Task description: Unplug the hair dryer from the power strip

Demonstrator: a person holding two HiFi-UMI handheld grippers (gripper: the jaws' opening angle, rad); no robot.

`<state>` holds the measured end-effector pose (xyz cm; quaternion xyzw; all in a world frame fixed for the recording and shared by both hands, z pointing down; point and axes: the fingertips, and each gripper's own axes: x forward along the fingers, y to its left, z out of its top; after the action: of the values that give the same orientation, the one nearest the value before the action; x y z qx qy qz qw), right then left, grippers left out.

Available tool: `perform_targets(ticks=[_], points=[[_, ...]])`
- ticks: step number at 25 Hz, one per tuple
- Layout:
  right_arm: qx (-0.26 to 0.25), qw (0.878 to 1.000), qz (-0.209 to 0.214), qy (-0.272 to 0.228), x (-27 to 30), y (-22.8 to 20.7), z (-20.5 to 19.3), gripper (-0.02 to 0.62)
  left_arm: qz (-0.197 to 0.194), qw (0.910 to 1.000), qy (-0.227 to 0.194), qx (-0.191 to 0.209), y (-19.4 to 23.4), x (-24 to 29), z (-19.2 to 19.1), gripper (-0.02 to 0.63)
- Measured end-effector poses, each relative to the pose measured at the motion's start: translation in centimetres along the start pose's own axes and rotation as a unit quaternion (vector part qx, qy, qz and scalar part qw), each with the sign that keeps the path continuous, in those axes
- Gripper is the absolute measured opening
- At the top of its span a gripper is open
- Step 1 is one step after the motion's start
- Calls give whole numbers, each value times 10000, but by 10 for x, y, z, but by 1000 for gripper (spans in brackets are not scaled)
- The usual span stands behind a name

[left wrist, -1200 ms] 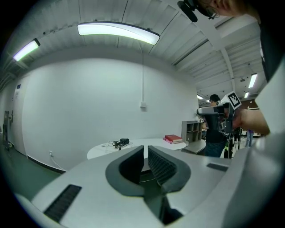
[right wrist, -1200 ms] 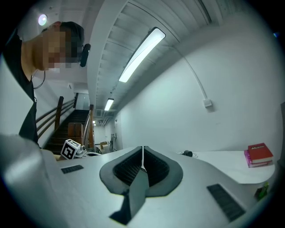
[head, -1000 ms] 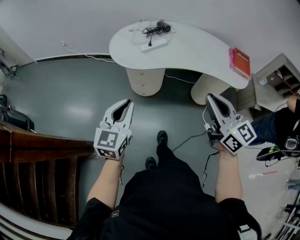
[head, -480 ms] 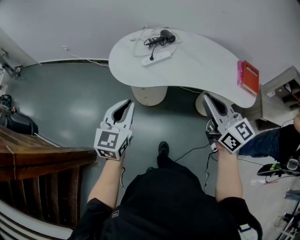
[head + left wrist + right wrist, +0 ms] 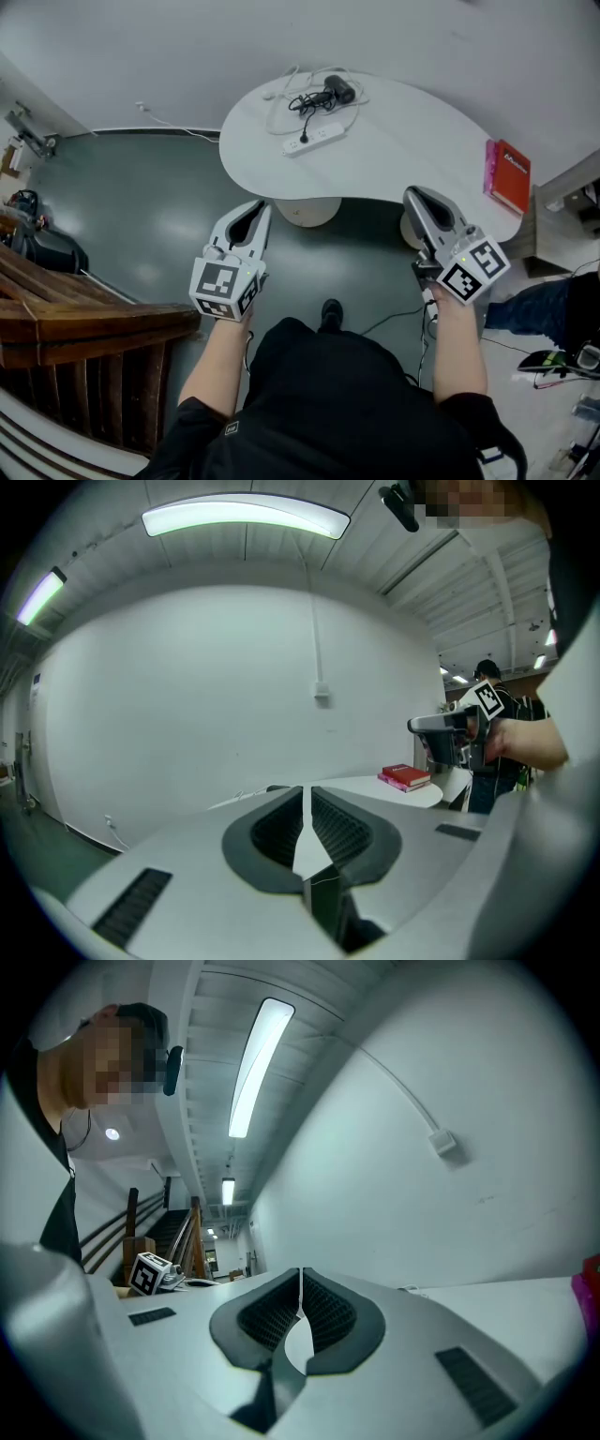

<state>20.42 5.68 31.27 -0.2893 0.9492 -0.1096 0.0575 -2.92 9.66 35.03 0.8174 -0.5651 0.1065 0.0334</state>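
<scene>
A black hair dryer (image 5: 335, 90) lies at the far side of the white curved table (image 5: 412, 131), its dark cord bunched beside it. The plug sits in a white power strip (image 5: 314, 139) just in front of it. My left gripper (image 5: 257, 206) hangs over the floor short of the table's near edge, shut with nothing in it. My right gripper (image 5: 413, 194) is level with it at the right, by the table's near rim, also shut and empty. In the left gripper view the jaws (image 5: 305, 797) meet, and in the right gripper view the jaws (image 5: 300, 1296) meet at their tips.
A red book (image 5: 509, 176) lies on the table's right end. White cables (image 5: 281, 94) trail off the back to the wall. A dark wooden stair rail (image 5: 84, 328) stands at the lower left. A shelf unit (image 5: 572, 202) and a seated person's leg (image 5: 539, 305) are at the right.
The table has come closer and lower in the head view as the person walked toward it. Both grippers travelled forward with the person and stayed shut.
</scene>
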Motion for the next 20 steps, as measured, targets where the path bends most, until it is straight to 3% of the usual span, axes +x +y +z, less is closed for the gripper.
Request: perform_targets(ticks=[12,20], points=[[-7,9999,60,82,15,-15,-2,35,40,9999,-29,-114,10,22,-4,37],[-48,9998,-86,194,50,-36,-3,35,-113,9998,-97,-134,42,62,-2,37]])
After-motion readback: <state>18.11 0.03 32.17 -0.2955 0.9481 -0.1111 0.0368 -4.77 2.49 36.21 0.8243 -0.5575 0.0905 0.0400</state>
